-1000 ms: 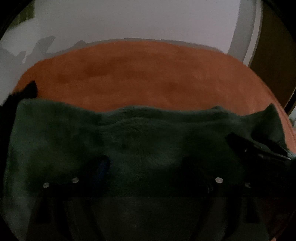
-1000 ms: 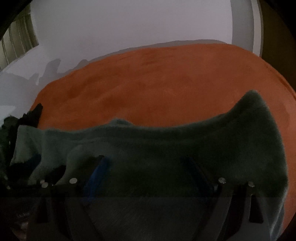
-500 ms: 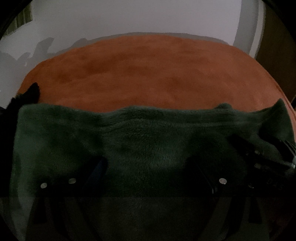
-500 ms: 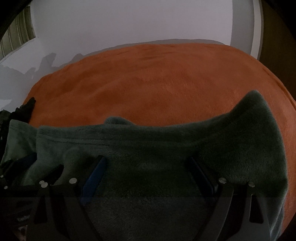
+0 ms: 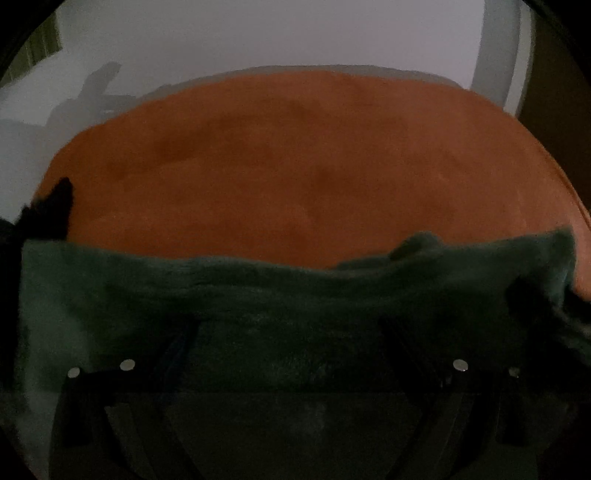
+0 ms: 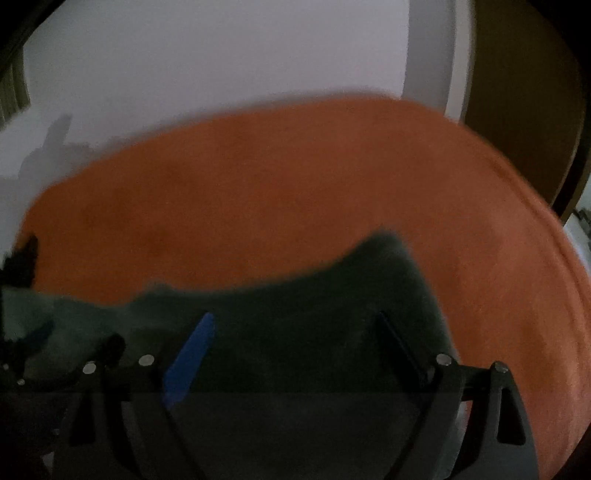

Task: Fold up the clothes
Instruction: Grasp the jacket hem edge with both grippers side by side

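The green fleece (image 5: 295, 295) lies flat on the orange blanket (image 5: 295, 166), along its near edge. The left gripper (image 5: 288, 325) hangs over it, fingers opening wide, pressing nothing. The right gripper (image 6: 295, 317) hovers over the fleece's right end, fingers spread apart, empty. A black garment (image 5: 55, 206) lies at the left.

Open orange blanket ahead, cloth underneath

Beyond each tool the orange blanket (image 5: 295, 166) lies bare up to the white wall (image 5: 277, 33); a green fleece garment (image 5: 295, 291) spreads under both, a black cloth (image 5: 51, 210) far left.
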A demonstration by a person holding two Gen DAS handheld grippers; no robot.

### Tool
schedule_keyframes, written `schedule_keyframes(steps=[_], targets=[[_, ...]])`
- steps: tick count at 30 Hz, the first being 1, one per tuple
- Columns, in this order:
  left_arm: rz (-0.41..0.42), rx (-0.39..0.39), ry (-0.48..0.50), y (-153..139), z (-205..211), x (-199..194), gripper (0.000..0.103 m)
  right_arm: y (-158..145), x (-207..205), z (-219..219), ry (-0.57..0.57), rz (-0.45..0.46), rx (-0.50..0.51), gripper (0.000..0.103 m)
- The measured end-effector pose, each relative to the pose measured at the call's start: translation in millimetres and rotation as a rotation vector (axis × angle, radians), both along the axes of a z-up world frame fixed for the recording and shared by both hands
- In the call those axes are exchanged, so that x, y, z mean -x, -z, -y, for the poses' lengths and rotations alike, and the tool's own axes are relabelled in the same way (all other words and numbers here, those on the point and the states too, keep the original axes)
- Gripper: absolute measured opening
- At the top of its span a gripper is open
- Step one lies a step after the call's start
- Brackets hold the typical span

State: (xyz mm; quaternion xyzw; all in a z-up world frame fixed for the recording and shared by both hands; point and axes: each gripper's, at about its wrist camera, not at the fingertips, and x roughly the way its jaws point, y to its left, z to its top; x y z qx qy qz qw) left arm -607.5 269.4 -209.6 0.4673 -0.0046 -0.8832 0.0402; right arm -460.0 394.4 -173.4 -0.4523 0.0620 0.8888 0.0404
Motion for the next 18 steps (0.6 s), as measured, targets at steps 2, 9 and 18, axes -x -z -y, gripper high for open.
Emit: schedule_keyframes(steps=[2,9,18], targets=[[-0.011,0.006,-0.012,2.9,-1.9,1.5,0.103,20.6,1.9,-6.1,0.006,0.031,0.052,0.097],[-0.012,0.04,-0.013,7.9,-6.0,3.3,0.103,27.2,1.8,-8.0,0.009,0.007,0.073,0.102],[-0.085,0.061,-0.099,-27.1,47.2,-8.4,0.103,10.5,-12.7,-14.3,0.029,-0.061,0.072,0.091]])
